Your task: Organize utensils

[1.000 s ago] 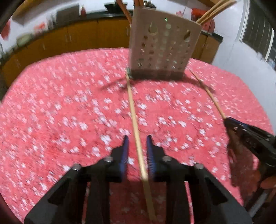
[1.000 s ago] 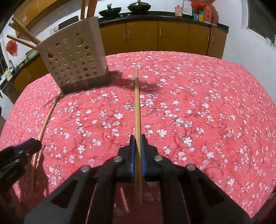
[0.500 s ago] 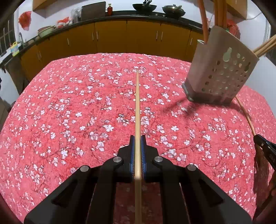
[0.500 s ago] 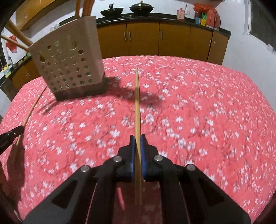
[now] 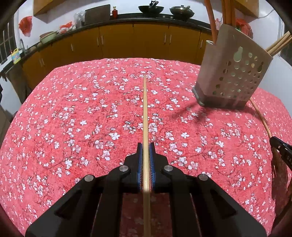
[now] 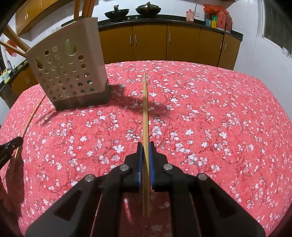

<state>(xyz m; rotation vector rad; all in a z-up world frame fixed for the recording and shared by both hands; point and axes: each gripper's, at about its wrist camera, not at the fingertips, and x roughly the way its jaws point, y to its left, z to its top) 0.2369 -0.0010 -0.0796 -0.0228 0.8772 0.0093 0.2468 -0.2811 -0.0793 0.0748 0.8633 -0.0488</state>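
**Both grippers pinching a chopstick each**

Left gripper (image 5: 145, 145) is level over the floral tablecloth (image 5: 73, 127), pads pressed on a chopstick (image 5: 145, 109) pointing fwd. Right gripper (image 6: 145, 145) is in the same pose, clamped on its own chopstick (image 6: 145, 109). The perforated utensil holder (image 6: 69, 73) stands btwn them with more sticks inside. No readable writing; bottle labels on the counter are too blurred.

red floral tablecloth (image 5: 73, 118) — wooden cabinets (image 6: 182, 45) — woks (image 5: 150, 8)

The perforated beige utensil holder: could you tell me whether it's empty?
Not empty: the perforated beige utensil holder has several wooden chopsticks sticking out.
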